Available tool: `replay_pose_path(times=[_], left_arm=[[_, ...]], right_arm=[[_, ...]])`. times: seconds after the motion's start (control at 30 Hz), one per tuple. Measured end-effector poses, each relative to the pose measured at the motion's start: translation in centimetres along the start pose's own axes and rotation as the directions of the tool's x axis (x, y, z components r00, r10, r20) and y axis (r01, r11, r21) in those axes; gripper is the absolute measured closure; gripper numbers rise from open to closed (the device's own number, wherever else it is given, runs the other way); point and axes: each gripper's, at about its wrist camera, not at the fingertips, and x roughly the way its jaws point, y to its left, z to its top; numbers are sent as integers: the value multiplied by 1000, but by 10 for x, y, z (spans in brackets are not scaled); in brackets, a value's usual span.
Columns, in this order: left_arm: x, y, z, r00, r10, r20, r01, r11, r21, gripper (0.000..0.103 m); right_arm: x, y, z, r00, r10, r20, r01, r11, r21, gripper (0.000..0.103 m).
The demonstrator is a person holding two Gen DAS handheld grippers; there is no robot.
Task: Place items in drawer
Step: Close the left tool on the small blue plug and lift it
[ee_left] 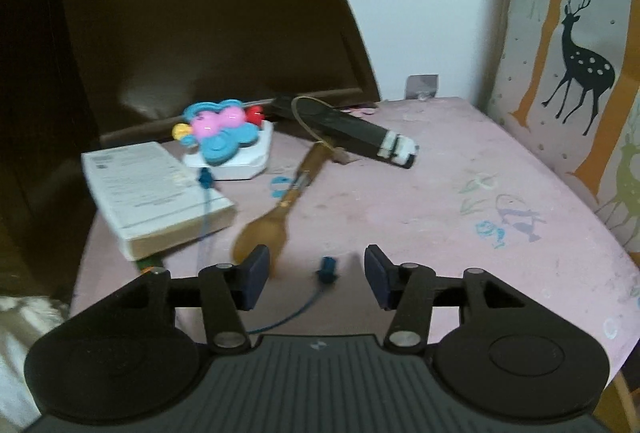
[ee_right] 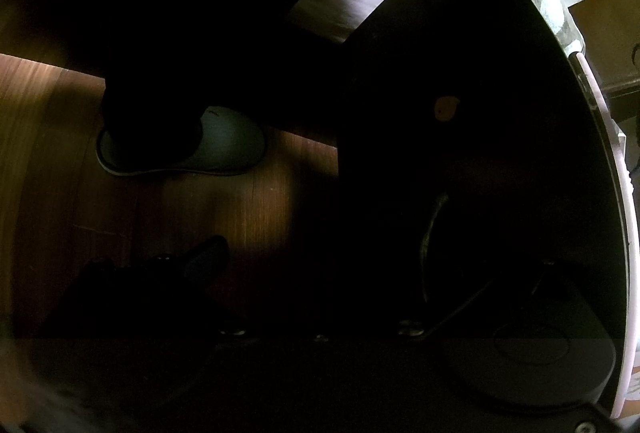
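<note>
Left gripper (ee_left: 316,273) hovers wide open and empty, low over the pink tabletop (ee_left: 460,193). Just ahead lies a brown wooden spoon (ee_left: 276,221), bowl towards the fingers; left of it, a white box (ee_left: 152,193) whose print is too blurred to read. Right gripper (ee_right: 320,285) sits in deep shadow; can't tell its opening.

Left view soft-blurred; right view near-black
</note>
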Motion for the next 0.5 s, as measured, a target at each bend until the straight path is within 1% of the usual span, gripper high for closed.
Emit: replay_pose_path(times=[0.07,0.13,0.17,0.2,0.23,0.3,0.5], left_arm=[[7,-5,0,1000,19,-18,-18,1000,17,52],[11,-7,0,999,21,-28,-20,1000,17,52],[12,-7,1,999,20,-35,-19,1000,17,58],[13,-6,1,999,9,-50,-9,1000,8,75],[14,-5,0,998,0,-64,0,1000,0,78],[12,-8,-1,997,16,-70,-15,1000,17,91],[-20,-14,-3,999,25,-39,-23,999,46,91]], right_arm=[[0,0,0,1000,0,1,0,1000,-1,0],[0,0,0,1000,0,1,0,1000,-1,0],[0,0,0,1000,0,1,0,1000,-1,0],[0,0,1,1000,0,0,0,1000,-1,0],[0,0,1,1000,0,0,0,1000,-2,0],[0,0,1,1000,1,1,-1,1000,-3,0],[0,-1,1,1000,2,-2,-2,1000,-1,0]])
